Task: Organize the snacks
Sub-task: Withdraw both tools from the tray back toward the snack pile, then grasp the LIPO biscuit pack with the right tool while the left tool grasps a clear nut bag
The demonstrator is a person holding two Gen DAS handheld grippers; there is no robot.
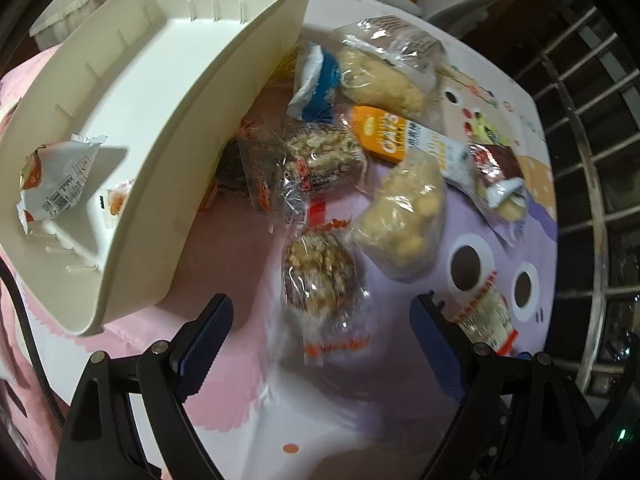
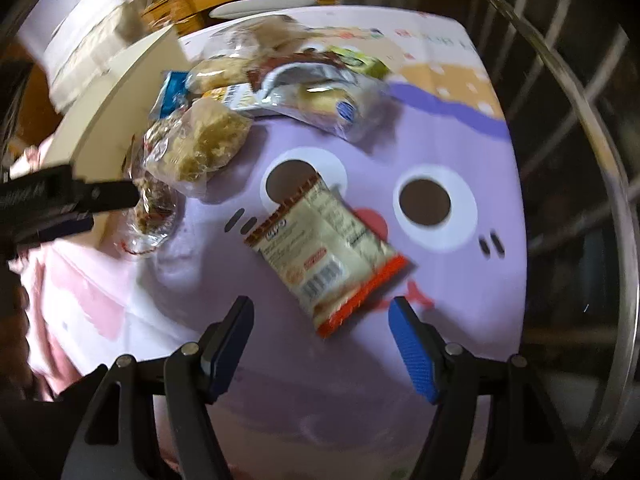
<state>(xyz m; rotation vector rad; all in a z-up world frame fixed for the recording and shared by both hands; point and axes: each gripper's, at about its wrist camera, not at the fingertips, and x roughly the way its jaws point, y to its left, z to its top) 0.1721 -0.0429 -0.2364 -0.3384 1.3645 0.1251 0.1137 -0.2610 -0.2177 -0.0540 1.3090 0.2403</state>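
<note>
A white bin stands at the left of the table and holds a white snack packet and a small orange-print packet. A pile of wrapped snacks lies beside it. My left gripper is open, its jaws on either side of a clear-wrapped granola cake. My right gripper is open just short of a cream packet with orange ends. The left gripper's finger shows at the left edge of the right wrist view, next to the granola cake.
The pile holds pale cookie bags, an orange oats packet, a blue-white packet and a dark red packet. The tablecloth shows a purple cartoon face. A metal railing runs along the right.
</note>
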